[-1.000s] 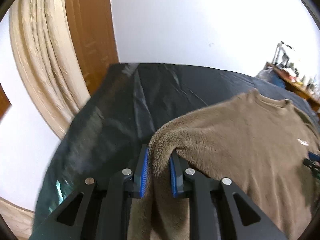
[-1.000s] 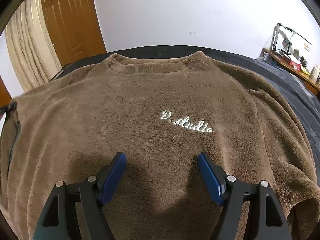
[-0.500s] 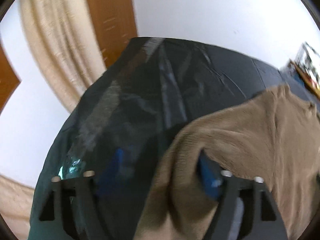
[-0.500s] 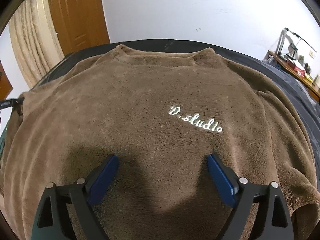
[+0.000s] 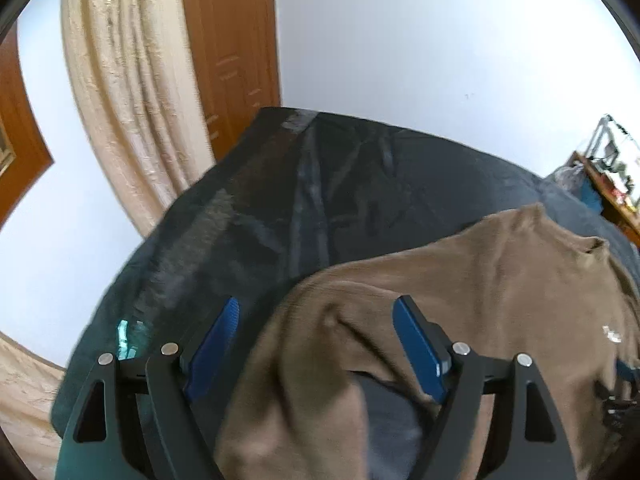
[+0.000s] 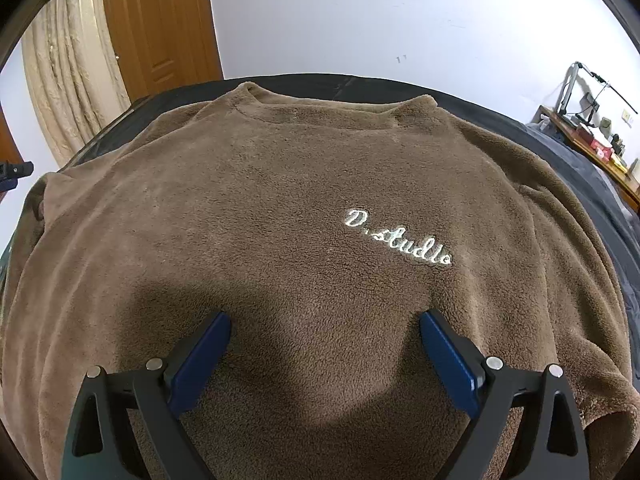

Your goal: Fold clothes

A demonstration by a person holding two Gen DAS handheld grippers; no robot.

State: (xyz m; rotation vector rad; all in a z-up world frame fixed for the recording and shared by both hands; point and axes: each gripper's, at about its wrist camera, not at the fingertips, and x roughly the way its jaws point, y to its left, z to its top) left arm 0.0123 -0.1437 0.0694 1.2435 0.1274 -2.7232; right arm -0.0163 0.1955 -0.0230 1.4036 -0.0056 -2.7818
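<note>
A brown fleece sweater (image 6: 280,208) with white "D.studio" lettering (image 6: 396,240) lies front up on a dark bedspread (image 5: 320,200). My right gripper (image 6: 324,320) is open and empty, hovering over the sweater's lower middle. My left gripper (image 5: 316,304) is open above the sweater's left sleeve and shoulder fold (image 5: 320,360), which lies loose between and below the fingers. The sweater's collar (image 5: 592,244) shows at the right of the left wrist view.
A beige curtain (image 5: 132,80) and a brown wooden door (image 5: 232,48) stand beyond the bed's far left corner. A cluttered wooden desk (image 6: 592,140) is at the right by the white wall. The bed edge (image 5: 100,320) drops off at left.
My left gripper opened and let go of the sleeve fold it was pinching; the cloth has dropped onto the bed. My right gripper stayed open and drew back slightly.
</note>
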